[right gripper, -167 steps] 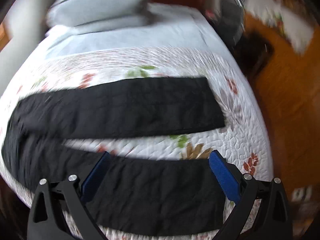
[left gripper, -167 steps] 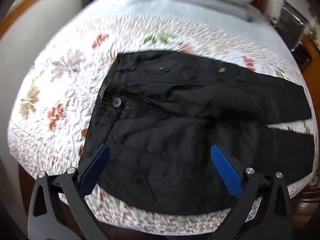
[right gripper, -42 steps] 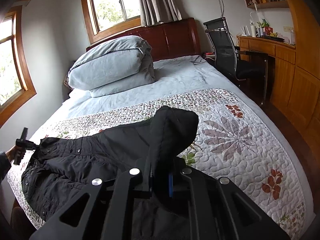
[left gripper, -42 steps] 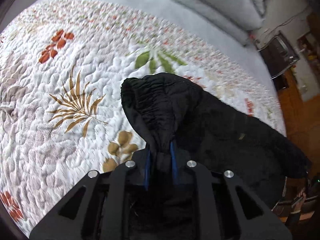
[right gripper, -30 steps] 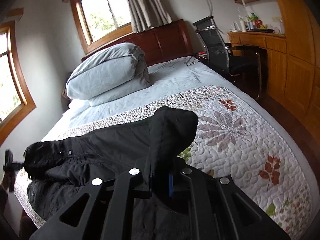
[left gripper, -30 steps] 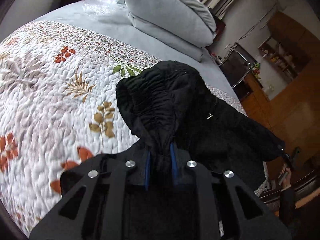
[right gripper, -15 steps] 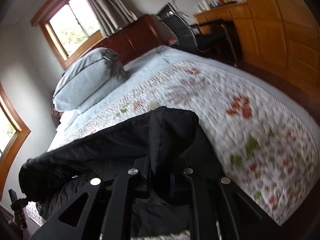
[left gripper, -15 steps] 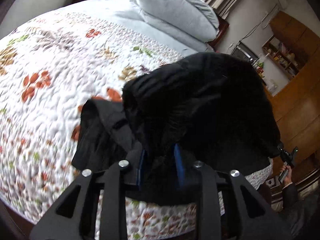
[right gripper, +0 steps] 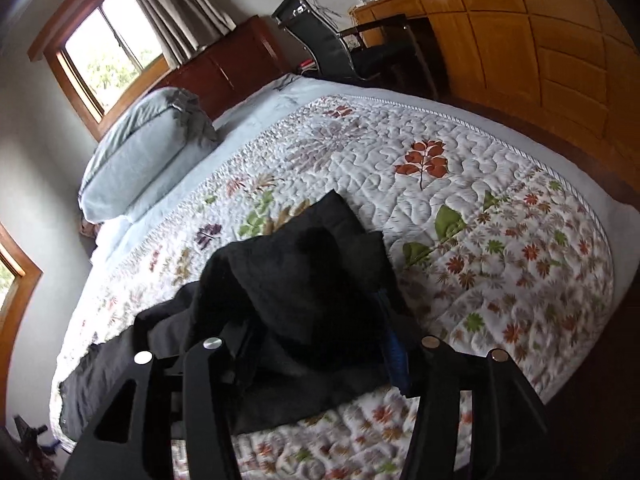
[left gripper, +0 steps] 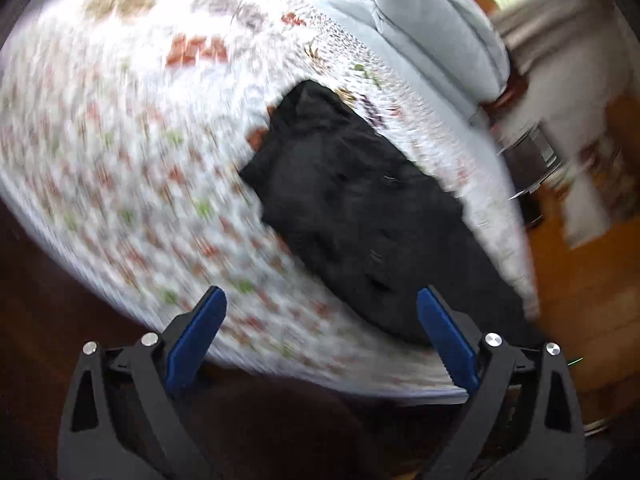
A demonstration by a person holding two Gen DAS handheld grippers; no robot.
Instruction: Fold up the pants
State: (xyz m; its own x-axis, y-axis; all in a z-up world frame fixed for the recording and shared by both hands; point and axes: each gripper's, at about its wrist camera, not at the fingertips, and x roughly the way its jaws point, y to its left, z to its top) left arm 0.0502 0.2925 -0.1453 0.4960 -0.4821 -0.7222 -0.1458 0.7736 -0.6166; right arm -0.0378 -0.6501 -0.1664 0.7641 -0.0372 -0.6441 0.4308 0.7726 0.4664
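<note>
The black pants (left gripper: pixel 360 208) lie folded lengthwise on the floral quilt (left gripper: pixel 120 160), one leg on the other. My left gripper (left gripper: pixel 320 320) is open and empty, pulled back off the near edge of the bed. In the right wrist view the pants' leg ends (right gripper: pixel 304 280) bunch up between my right gripper's (right gripper: pixel 316 336) half-spread jaws. One blue pad (right gripper: pixel 394 354) shows at the right and the other is hidden by cloth. I cannot tell whether the jaws still pinch the cloth.
Folded grey bedding (right gripper: pixel 140 152) lies at the head of the bed by a dark headboard (right gripper: pixel 224 68). An office chair (right gripper: pixel 332 48) and wooden desk (right gripper: pixel 412 4) stand beyond the far side. Wooden floor (left gripper: pixel 580 280) borders the bed.
My left gripper has let go of the waistband, opened wide and pulled back fast. The pants have dropped onto the quilt. My right gripper's jaws have spread apart.
</note>
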